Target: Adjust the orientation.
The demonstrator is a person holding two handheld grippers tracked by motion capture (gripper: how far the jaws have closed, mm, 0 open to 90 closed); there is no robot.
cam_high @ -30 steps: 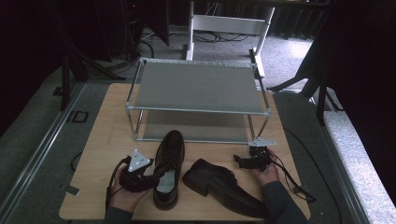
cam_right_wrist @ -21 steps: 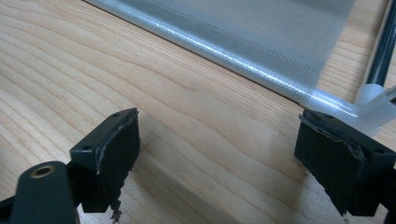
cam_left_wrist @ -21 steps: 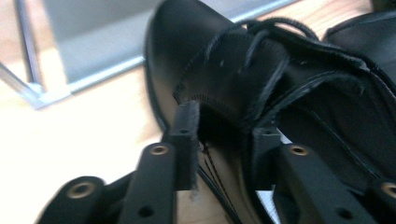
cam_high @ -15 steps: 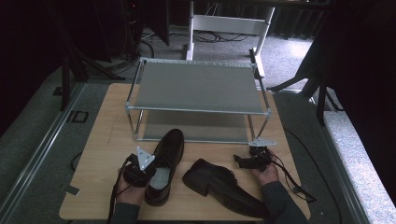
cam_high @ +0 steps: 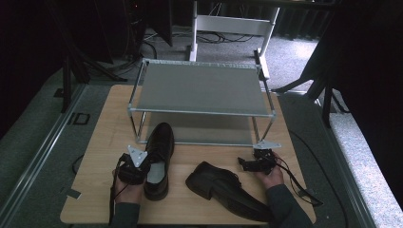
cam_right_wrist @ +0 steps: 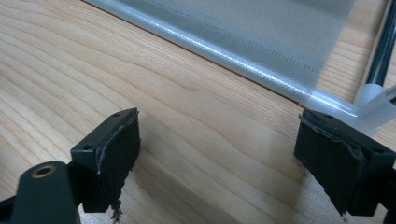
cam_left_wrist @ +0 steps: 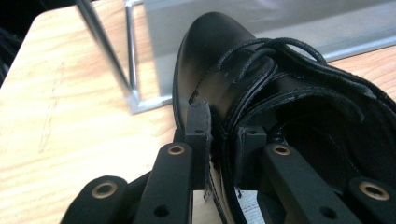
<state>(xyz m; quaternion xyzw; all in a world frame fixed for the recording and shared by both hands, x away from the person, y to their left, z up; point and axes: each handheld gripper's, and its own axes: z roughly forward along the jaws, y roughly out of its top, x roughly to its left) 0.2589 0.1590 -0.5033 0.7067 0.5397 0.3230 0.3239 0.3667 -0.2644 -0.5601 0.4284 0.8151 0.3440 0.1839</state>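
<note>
The shoe (cam_left_wrist: 261, 93) stands upright on the counter (cam_high: 95, 156), its toe at the rack's (cam_high: 199, 90) lower shelf. The left gripper (cam_left_wrist: 223, 140) is clamped on its thin side wall only; that leather could slip or fold, tipping the shoe. The right gripper (cam_right_wrist: 224, 163) rests wide apart near the rack's corner, past the second shoe (cam_high: 223, 187).

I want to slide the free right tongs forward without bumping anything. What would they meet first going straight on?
The right tongs are open over bare table. Straight ahead lies the lower shelf of the rack, probably its front edge first, though depth is hard to judge.
</note>
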